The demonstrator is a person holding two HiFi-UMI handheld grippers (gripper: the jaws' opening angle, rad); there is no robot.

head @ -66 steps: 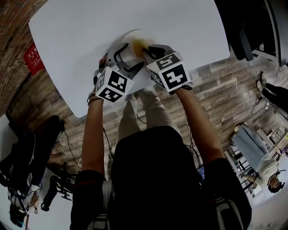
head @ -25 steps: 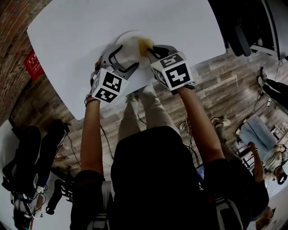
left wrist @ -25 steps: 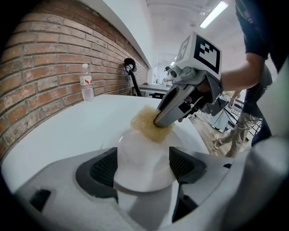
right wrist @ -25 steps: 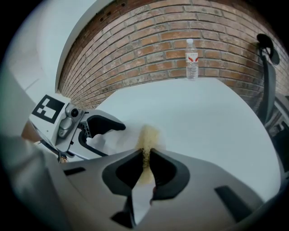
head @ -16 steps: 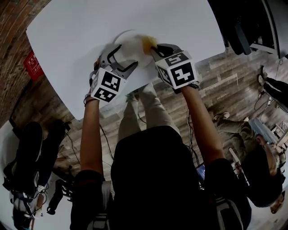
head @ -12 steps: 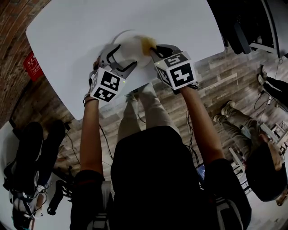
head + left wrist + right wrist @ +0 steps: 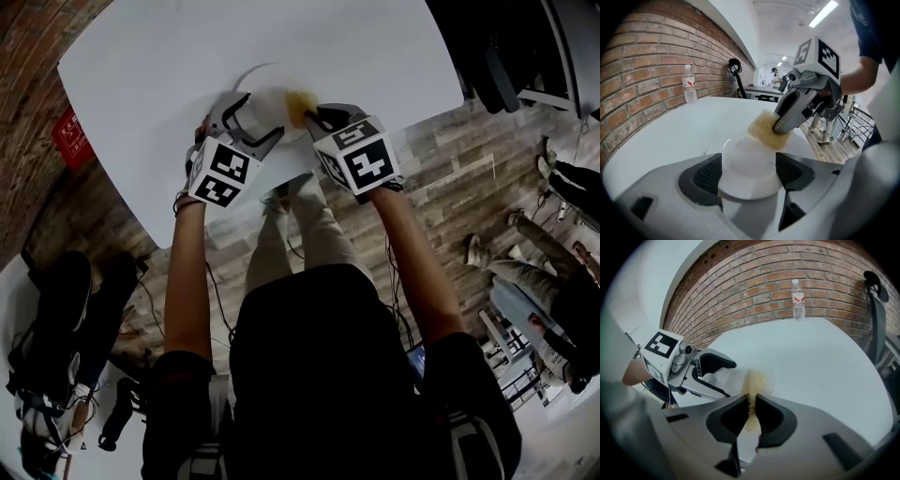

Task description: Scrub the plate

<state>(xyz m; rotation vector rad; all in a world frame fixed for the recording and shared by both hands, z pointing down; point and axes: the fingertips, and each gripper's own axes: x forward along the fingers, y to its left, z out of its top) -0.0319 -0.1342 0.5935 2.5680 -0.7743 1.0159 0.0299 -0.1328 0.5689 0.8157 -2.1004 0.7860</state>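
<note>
A white plate (image 7: pixel 265 94) lies on the white table (image 7: pixel 169 56) near its front edge. My left gripper (image 7: pixel 236 114) holds it, the jaws closed on the plate's (image 7: pixel 746 161) near rim from both sides. The right gripper (image 7: pixel 311 114) is shut on a yellow sponge (image 7: pixel 298 99) and presses it onto the plate's right side. In the left gripper view the sponge (image 7: pixel 765 129) sits on the plate's far rim under the right gripper (image 7: pixel 799 104). In the right gripper view the sponge (image 7: pixel 753 380) is squeezed thin between the jaws, with the plate (image 7: pixel 733 378) and left gripper (image 7: pixel 696 367) beyond it.
A clear water bottle (image 7: pixel 798 299) stands at the table's far edge against the brick wall (image 7: pixel 754 282); the bottle (image 7: pixel 690 84) also shows in the left gripper view. The table's front edge runs just below the plate, over wood floor (image 7: pixel 450 159). People stand at the right.
The right gripper has slid the sponge slightly left and nearer across the plate, after moving right a moment earlier. The left gripper and plate have hardly moved.
</note>
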